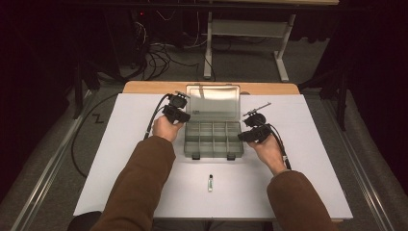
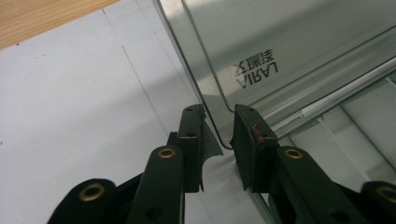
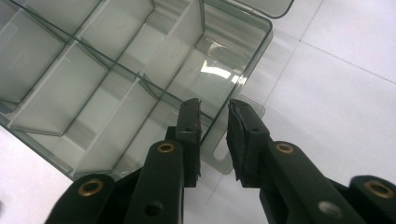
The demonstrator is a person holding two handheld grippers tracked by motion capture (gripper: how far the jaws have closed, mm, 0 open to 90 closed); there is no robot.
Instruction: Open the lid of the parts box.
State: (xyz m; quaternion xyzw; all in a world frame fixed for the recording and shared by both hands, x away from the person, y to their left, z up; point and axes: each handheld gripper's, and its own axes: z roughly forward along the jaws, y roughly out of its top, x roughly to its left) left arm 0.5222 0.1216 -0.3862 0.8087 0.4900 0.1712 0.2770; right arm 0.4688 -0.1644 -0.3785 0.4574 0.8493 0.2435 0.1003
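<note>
A white counter [image 1: 312,159] carried an open clear organizer box [image 1: 213,139] near its far edge, and a small tube [image 1: 210,182] near its near edge.

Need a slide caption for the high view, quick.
Left gripper and right gripper flank an open clear organizer box; a small tube lies nearer the person.

organizer box [image 1: 213,132] mid-table, small tube [image 1: 210,183] before it

On the clear lid [image 2: 289,42] of the box there is embossed text, seen upside down in the left gripper view. It reads "AIRAL", and next to it stand two or three Chinese characters that I cannot read surely. The small tube [image 1: 210,182] on the bench has a label too small to read.
</note>
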